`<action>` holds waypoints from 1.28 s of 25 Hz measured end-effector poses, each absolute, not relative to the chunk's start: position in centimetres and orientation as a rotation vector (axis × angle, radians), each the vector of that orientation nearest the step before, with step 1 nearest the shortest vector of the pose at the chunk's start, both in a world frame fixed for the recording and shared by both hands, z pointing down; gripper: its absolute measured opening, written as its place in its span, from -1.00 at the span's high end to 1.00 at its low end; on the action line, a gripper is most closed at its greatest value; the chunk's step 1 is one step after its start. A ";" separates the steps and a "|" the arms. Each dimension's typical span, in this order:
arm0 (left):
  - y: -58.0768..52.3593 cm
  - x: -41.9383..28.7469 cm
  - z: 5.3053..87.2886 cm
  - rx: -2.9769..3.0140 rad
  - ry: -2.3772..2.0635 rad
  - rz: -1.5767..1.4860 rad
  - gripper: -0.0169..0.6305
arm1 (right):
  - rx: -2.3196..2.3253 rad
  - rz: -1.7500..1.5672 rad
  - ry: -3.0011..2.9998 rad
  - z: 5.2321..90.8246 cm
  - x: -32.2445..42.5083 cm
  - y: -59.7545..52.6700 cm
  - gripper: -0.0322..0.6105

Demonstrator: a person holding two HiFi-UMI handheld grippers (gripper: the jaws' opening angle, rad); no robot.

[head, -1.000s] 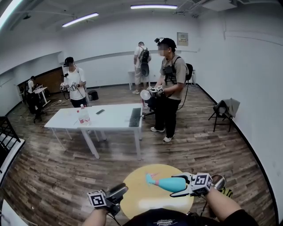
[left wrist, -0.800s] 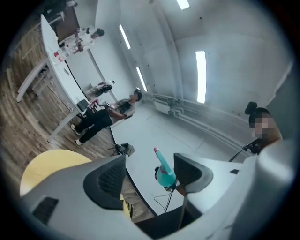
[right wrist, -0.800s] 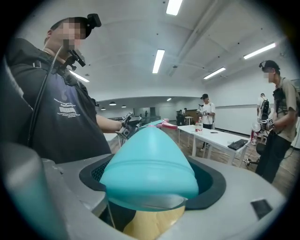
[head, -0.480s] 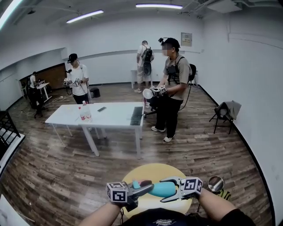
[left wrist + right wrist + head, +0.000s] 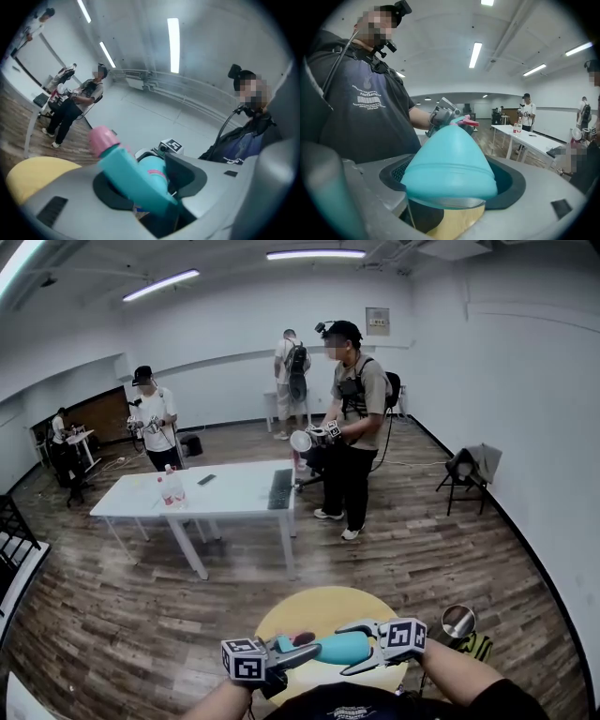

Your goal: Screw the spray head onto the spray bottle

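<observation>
Over yellow bench (image 5: 323, 607), 6 o'clock: right gripper (image 5: 355, 648) jaws grip spray bottle (image 5: 450, 164), left gripper (image 5: 298, 652) jaws, just closing, clamp spray head (image 5: 129, 173).

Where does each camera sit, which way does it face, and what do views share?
Head view: on the head, looking down at yellow table; forearms, left gripper, right gripper show.
Left gripper view: along its fingers, just closing on the spray head.
Right gripper view: along its fingers holding the spray bottle; torso behind.
Shared: the bottle.

Matt plastic spray bottle (image 5: 450, 164), wood-look floor (image 5: 422, 549)
</observation>
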State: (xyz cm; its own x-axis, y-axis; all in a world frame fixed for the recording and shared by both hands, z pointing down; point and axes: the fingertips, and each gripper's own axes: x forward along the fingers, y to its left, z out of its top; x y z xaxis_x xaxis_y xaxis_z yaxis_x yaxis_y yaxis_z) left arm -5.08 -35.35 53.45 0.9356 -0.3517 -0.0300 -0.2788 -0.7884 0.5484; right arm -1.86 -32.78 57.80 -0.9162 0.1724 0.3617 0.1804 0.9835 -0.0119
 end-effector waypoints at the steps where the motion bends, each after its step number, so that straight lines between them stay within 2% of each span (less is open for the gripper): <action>1: -35.6 -6.4 53.5 2.493 -0.479 -0.220 0.06 | -0.233 -0.030 -2.766 57.6 -1.6 -33.2 -0.53; 2: -35.8 -8.3 53.4 2.452 -0.527 -0.283 -0.15 | -0.200 -0.023 -2.773 57.5 -1.0 -33.8 -0.53; 6: -35.4 -17.9 54.2 2.288 -0.787 -0.468 -0.17 | -0.013 0.043 -2.802 57.7 3.8 -36.3 -0.53; 9: -35.2 -20.6 55.1 2.260 -0.850 -0.461 -0.18 | 0.051 0.056 -2.823 57.0 5.5 -37.0 -0.53; 11: -35.7 -18.2 54.7 2.291 -0.770 -0.435 -0.18 | 0.012 0.012 -2.815 56.6 4.3 -36.7 -0.53; 16: -35.8 -5.2 52.5 2.537 -0.445 -0.210 -0.16 | -0.183 -0.086 -2.771 56.4 -0.7 -34.2 -0.53; 17: -35.4 -3.7 52.3 2.610 -0.434 -0.132 0.08 | -0.214 -0.070 -2.776 56.3 -1.0 -33.7 -0.53; 19: -34.7 -2.3 52.1 2.717 -0.425 -0.028 0.17 | -0.249 -0.019 -2.793 56.3 -0.7 -33.2 -0.53; 26: -33.4 -0.6 53.2 2.953 -0.378 0.240 0.15 | -0.340 0.027 -2.741 57.9 0.7 -32.2 -0.51; 30: -34.4 -2.4 52.2 2.737 -0.414 -0.022 0.11 | -0.348 0.126 -2.803 56.7 0.2 -32.7 -0.52; 32: -35.3 -6.0 51.3 2.567 -0.490 -0.283 -0.06 | -0.295 0.155 -2.829 56.6 0.6 -33.5 -0.52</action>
State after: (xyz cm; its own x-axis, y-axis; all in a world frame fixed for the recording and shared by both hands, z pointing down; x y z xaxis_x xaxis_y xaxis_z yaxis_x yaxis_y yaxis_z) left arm -6.03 -35.28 51.34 0.9133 -0.3937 -0.1049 -0.2882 -0.8063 0.5165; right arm 0.55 -33.48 56.62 -0.9364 0.2169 0.2760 0.1854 0.9732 -0.1358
